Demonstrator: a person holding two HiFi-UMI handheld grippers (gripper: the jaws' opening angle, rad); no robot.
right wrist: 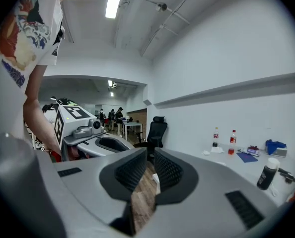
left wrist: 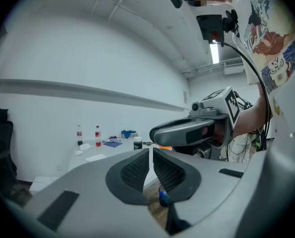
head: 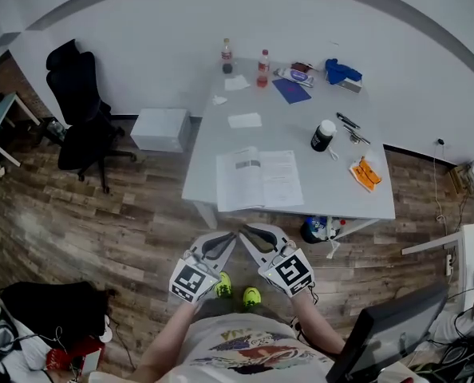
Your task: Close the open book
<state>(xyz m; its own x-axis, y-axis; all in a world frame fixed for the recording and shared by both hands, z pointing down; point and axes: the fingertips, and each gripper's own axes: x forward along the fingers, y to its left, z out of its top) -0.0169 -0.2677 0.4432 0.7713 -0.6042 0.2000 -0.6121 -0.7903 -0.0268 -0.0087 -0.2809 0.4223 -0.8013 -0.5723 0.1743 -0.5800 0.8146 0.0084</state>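
Book (head: 259, 179) lies wide open and flat, both pages facing up, at the near edge of the white table (head: 301, 122), a little left of its middle. Nothing of the closing appears to be done yet. The left gripper (head: 231, 239) and the right gripper (head: 246, 231) hang side by side in front of the person, over the floor just short of the table, tips pointing toward the book but apart from it. Each has its jaws together with nothing between them. What is left, by my judgement, is everything: reach in, catch one cover and fold it over.
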